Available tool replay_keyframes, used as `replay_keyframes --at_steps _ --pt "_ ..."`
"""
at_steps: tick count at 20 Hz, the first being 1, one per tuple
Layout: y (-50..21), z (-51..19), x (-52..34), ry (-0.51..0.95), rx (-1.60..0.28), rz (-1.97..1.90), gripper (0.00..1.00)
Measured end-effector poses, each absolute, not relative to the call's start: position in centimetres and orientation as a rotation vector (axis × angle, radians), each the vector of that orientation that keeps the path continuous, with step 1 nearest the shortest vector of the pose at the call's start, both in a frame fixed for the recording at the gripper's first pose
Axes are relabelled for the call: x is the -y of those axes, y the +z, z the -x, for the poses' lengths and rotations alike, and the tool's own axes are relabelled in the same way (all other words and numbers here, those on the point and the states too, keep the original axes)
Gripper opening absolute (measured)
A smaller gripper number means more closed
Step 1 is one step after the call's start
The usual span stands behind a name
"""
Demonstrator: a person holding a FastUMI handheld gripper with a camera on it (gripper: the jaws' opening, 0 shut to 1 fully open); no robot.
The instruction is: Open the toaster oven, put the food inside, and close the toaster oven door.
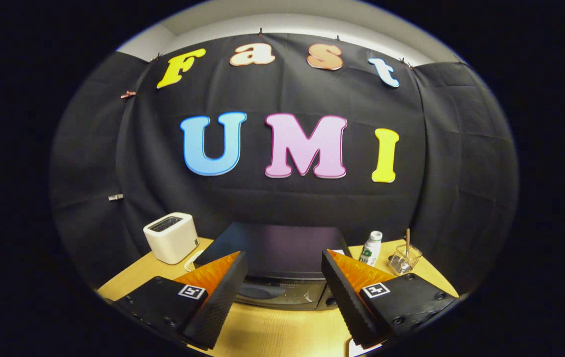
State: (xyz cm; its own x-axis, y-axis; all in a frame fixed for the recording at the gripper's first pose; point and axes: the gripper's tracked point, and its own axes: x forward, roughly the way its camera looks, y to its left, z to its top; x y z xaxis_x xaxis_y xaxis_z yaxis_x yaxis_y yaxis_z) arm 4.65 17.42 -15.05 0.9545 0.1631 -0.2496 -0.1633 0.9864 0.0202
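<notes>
The toaster oven point(275, 253) is a black box on the wooden table, seen from above and in front, straight ahead of my fingers. Its front face with the door shows low between them, and the door looks shut. My gripper point(284, 265) hangs open above the table, its two fingers spread wide to either side of the oven's front, with nothing between them. A plate's pale rim point(192, 260) peeks out behind the left finger, just left of the oven; what lies on it is hidden.
A white slot toaster point(171, 237) stands left of the oven. Right of the oven are a small white bottle with a green label point(371, 248) and a clear holder with a stick in it point(404, 258). Bare wooden table point(282, 332) lies under the fingers.
</notes>
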Motion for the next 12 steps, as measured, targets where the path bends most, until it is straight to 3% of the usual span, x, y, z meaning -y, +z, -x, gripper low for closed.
replay_keyframes --at_steps 12 --pt "-24.8 -9.7 -22.9 0.137 -0.422 0.004 0.98"
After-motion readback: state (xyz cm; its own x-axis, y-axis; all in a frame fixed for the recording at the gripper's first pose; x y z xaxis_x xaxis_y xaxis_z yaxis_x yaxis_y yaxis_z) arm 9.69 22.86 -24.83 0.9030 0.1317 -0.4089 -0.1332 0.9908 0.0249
